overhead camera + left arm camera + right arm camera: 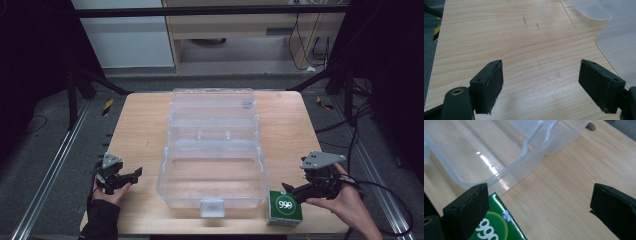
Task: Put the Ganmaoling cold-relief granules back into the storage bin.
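A light wooden table (140,130) carries a clear plastic storage box (212,172) with its hinged lid (212,107) thrown open and lying flat toward twelve o'clock. The box sits at the centre of the table, its white front latch (212,207) at six o'clock on the near edge.

A small green cardboard box with a white round emblem (284,207) stands on the table at about five o'clock from the clear box, just beside its near right corner. In the right gripper view the green box (496,225) lies low at seven o'clock, partly behind one pad, with the clear box's rim (506,171) above it.

The right gripper (289,190) is at four o'clock on the table, held in a hand (345,202), its tip just above the green box. Its jaws stand wide apart with only bare wood between them; the pads do not press on anything.

The left gripper (136,173) rests at eight o'clock, well apart from the clear box, held in a dark-sleeved hand (107,192). In its own view the left gripper (540,85) has its jaws spread wide over bare wood.
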The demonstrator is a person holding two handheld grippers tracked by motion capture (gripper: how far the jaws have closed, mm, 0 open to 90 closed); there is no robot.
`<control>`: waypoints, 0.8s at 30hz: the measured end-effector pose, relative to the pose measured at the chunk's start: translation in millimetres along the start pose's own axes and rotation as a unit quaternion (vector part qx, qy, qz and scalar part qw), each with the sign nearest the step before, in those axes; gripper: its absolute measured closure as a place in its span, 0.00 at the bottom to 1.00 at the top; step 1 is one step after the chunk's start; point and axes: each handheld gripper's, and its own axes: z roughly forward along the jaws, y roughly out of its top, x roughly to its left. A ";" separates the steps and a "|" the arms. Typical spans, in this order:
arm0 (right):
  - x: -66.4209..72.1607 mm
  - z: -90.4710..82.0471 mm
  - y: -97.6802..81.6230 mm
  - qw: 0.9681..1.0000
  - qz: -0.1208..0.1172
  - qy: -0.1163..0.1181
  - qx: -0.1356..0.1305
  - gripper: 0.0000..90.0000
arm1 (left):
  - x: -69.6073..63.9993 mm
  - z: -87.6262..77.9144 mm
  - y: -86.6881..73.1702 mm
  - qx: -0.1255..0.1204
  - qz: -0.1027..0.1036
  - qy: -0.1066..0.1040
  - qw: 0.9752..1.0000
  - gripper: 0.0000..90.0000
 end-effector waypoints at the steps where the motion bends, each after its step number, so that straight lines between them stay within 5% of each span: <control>1: 1.4 -0.2 0.6 1.000 -0.004 0.003 0.004 0.03 | -0.1 0.1 0.0 0.000 0.001 0.000 1.000 0.21; 11: 12.6 0.1 4.3 0.998 -0.029 0.029 0.045 0.03 | -0.3 0.1 0.0 0.003 0.005 -0.001 1.000 0.21; 24: 27.4 13.3 -1.0 0.991 -0.075 0.057 0.099 0.02 | -0.8 0.2 -0.1 0.002 0.007 0.001 1.000 0.21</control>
